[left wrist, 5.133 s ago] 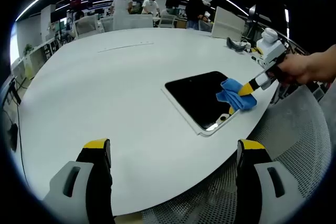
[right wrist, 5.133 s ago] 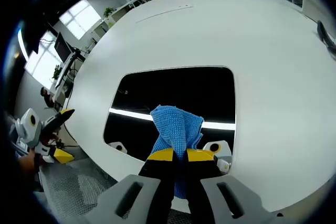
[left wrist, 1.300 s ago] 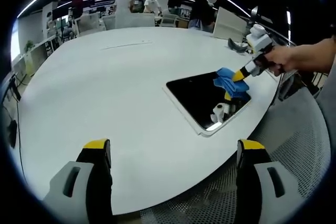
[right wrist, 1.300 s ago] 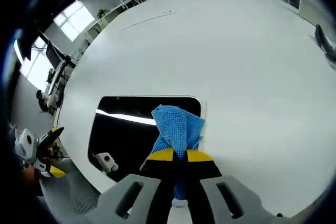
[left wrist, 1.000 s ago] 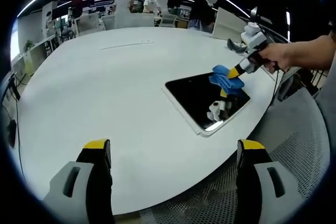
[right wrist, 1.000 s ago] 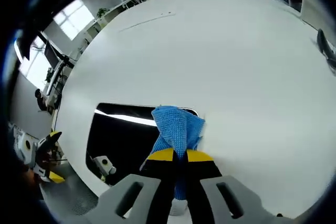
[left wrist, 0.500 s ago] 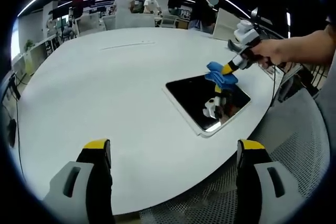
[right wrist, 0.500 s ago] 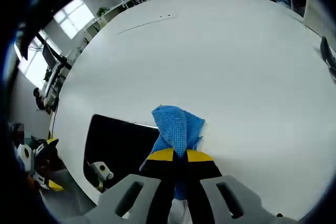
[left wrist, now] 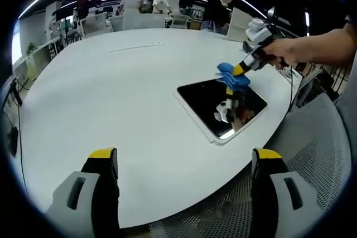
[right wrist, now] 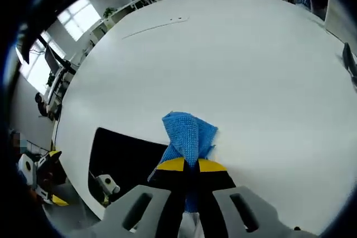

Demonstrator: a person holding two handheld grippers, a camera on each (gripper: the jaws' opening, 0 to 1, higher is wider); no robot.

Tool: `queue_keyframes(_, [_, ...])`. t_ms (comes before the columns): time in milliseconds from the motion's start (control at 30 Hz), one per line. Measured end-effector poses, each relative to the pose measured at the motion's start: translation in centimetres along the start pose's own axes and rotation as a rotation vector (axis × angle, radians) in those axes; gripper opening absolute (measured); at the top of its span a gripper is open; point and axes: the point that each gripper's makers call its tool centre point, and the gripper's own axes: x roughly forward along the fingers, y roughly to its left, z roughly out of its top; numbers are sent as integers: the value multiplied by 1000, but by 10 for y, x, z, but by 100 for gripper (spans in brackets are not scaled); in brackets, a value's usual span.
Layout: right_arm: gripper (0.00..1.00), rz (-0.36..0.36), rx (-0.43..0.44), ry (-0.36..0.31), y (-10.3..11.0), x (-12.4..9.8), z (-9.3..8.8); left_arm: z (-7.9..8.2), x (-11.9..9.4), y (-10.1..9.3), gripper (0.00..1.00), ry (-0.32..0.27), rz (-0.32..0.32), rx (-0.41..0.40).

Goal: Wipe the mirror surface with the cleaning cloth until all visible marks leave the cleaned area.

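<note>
A dark rectangular mirror (left wrist: pixel 215 108) with a pale rim lies on the white table (left wrist: pixel 111 93) near its right edge. My right gripper (left wrist: pixel 241 71), held by a hand, hangs above the mirror's far edge, shut on a blue cleaning cloth (left wrist: pixel 228 74). In the right gripper view the blue cloth (right wrist: pixel 188 133) sticks out from my shut right gripper (right wrist: pixel 188 165), with the mirror (right wrist: pixel 125 157) down to the left. My left gripper (left wrist: pixel 181 157) stands open near the table's front edge, nothing between its jaws.
A mesh chair (left wrist: pixel 312 154) sits off the table's right edge. A dark object (left wrist: pixel 252 48) lies at the far right of the table. People and desks (left wrist: pixel 139 12) stand at the back of the room. A thin seam (right wrist: pixel 156 26) runs across the far table top.
My right gripper with the cloth has moved away over the mirror to its far edge and lifted slightly. The left gripper has stayed put.
</note>
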Motion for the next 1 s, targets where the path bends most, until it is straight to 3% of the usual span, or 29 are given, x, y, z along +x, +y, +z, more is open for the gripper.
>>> queue_keyframes(167, [0, 5, 3, 2, -1, -1, 1, -1, 0, -1, 99, 5, -2, 0])
queue_keyframes(500, [1, 13, 18, -27, -11, -23, 4, -1, 0, -4, 99, 6, -18, 6])
queue_keyframes(1000, [1, 26, 59, -33, -53, -74, -15, 1, -1, -4, 99, -6, -16, 0])
